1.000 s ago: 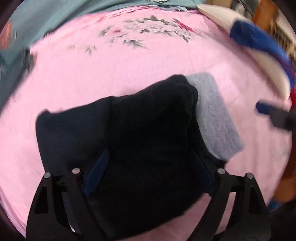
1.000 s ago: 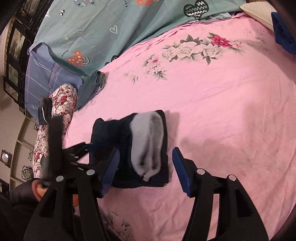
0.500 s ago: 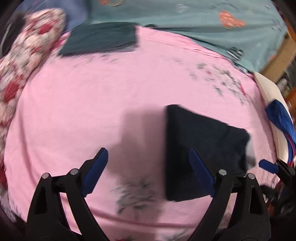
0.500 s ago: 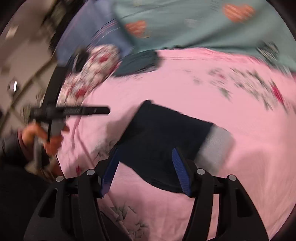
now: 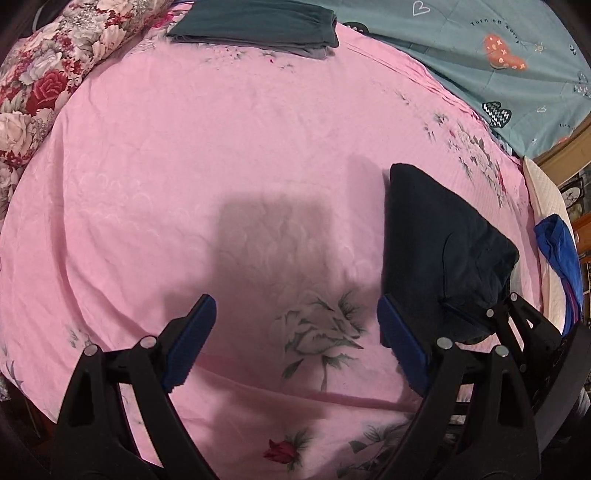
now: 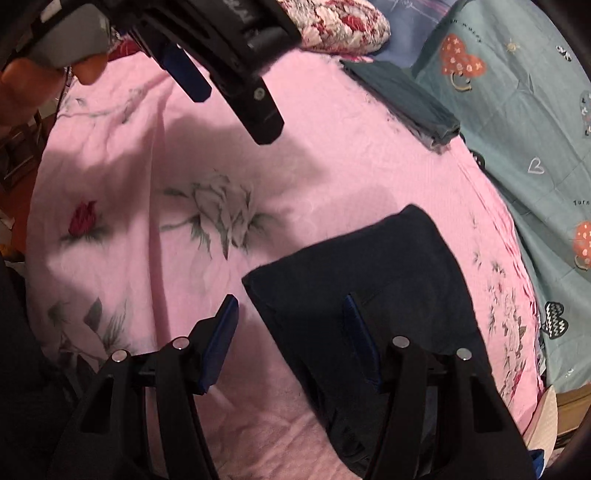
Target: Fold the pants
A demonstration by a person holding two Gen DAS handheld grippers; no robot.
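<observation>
Folded dark pants lay on the pink sheet. Right gripper hung over their near corner — jaws apart, one pad off the cloth, the other above it; contact could not be told. Left gripper at top, held in a hand. Teal folded cloth beyond — beside the cover.

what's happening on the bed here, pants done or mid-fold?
A person is working with two handheld tools over a pink floral bedsheet. The dark navy pants lie on it as a compact folded bundle. The left tool is open over bare sheet, beside the bundle, gripping nothing. The right tool is over the bundle's near corner, jaws apart; whether it grips cloth is unclear. A folded dark teal garment lies at the far edge.
</observation>
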